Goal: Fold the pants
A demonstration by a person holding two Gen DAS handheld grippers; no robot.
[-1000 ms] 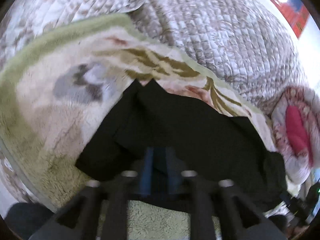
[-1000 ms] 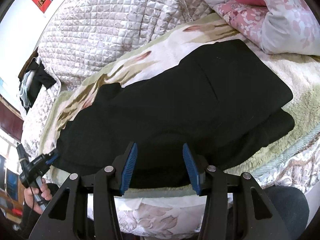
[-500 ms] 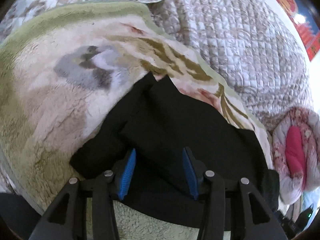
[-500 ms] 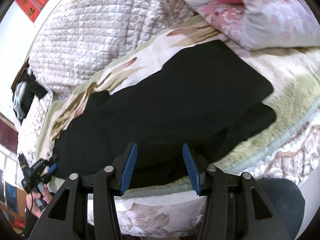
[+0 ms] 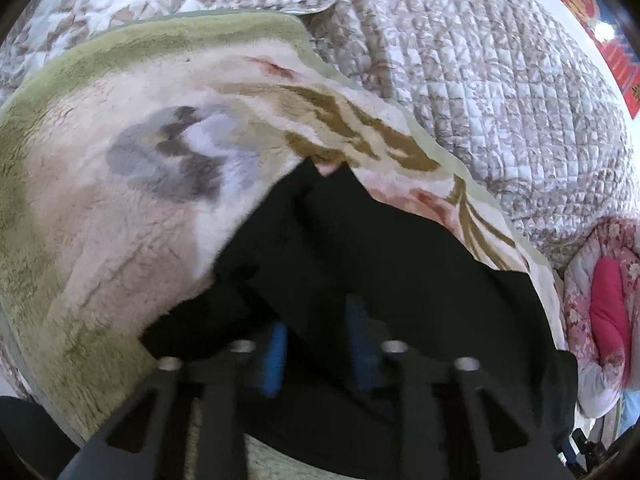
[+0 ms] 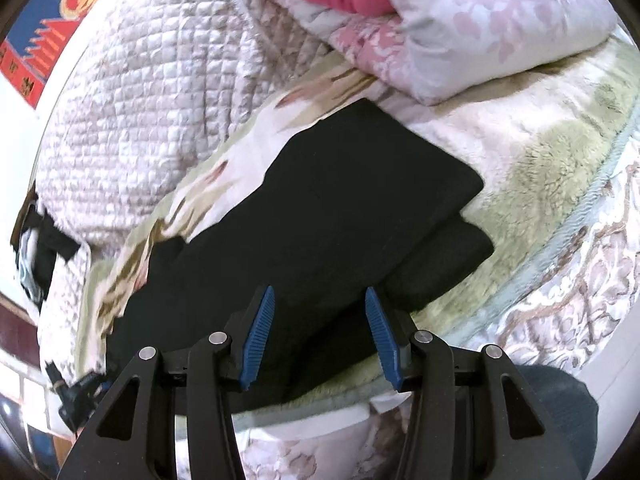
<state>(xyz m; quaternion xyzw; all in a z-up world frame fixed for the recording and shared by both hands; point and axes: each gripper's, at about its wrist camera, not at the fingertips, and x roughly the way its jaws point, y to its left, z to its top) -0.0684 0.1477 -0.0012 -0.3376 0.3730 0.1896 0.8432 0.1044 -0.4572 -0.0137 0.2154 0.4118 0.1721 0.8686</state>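
Black pants (image 6: 320,216) lie folded lengthwise on a fleece floral blanket (image 6: 540,152) on a bed. They also show in the left wrist view (image 5: 380,264), leg ends pointing away. My left gripper (image 5: 318,332) sits low over the near edge of the pants, jaws part way apart, black cloth lying between and over the blue pads (image 5: 276,348). My right gripper (image 6: 320,328) is open and empty, just above the near edge of the pants at the waist end.
A quilted beige cover (image 5: 480,80) lies behind the blanket. A pink floral duvet with red lining (image 6: 420,12) is bunched beside the waist end. Dark clothes (image 6: 44,248) hang at the far left. The bed edge runs below both grippers.
My left gripper opened, dropped lower onto the pants' near edge, and its jaws have narrowed with cloth between them. My right gripper stayed open and shifted toward the waist end.
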